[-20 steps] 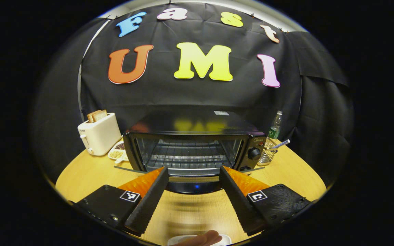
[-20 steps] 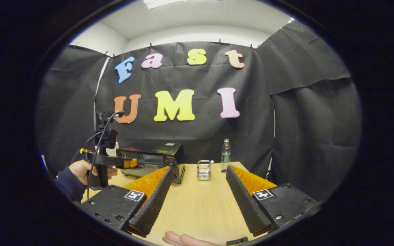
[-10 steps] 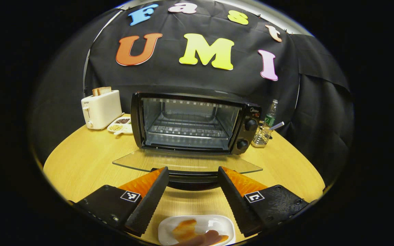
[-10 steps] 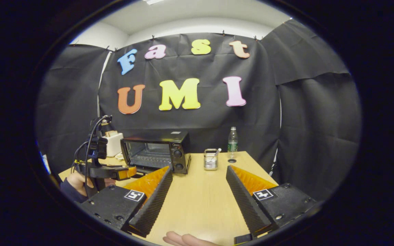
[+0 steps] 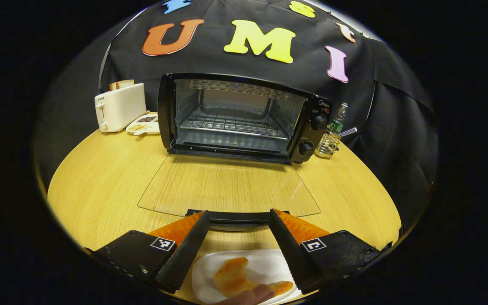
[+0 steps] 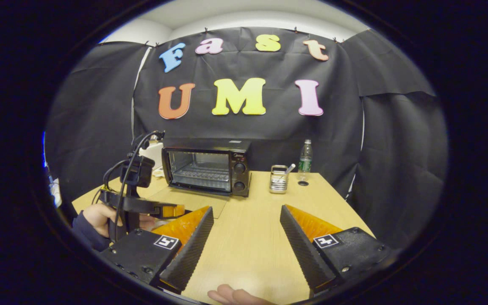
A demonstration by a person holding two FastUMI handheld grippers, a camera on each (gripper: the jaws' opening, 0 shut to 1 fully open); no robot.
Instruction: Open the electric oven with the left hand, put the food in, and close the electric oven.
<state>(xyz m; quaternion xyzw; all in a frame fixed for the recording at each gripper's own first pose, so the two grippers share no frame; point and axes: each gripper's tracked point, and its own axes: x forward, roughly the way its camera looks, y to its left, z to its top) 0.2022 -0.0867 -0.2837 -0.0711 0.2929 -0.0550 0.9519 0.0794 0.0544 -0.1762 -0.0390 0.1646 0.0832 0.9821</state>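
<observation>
Oven door (image 5: 227,186) lay fully down, flat over the table (image 5: 100,186), with the electric oven (image 5: 244,114) cavity and its wire rack (image 5: 231,125) exposed: opening step judged done. My left gripper (image 5: 236,231) sat at the door handle (image 5: 236,217), jaws wide apart, holding nothing. The food (image 5: 231,277) rested on a white plate (image 5: 265,267) just below it. My right gripper (image 6: 246,235) hovered open and empty over the table. Next: grasp the food and carry it onto the rack.
</observation>
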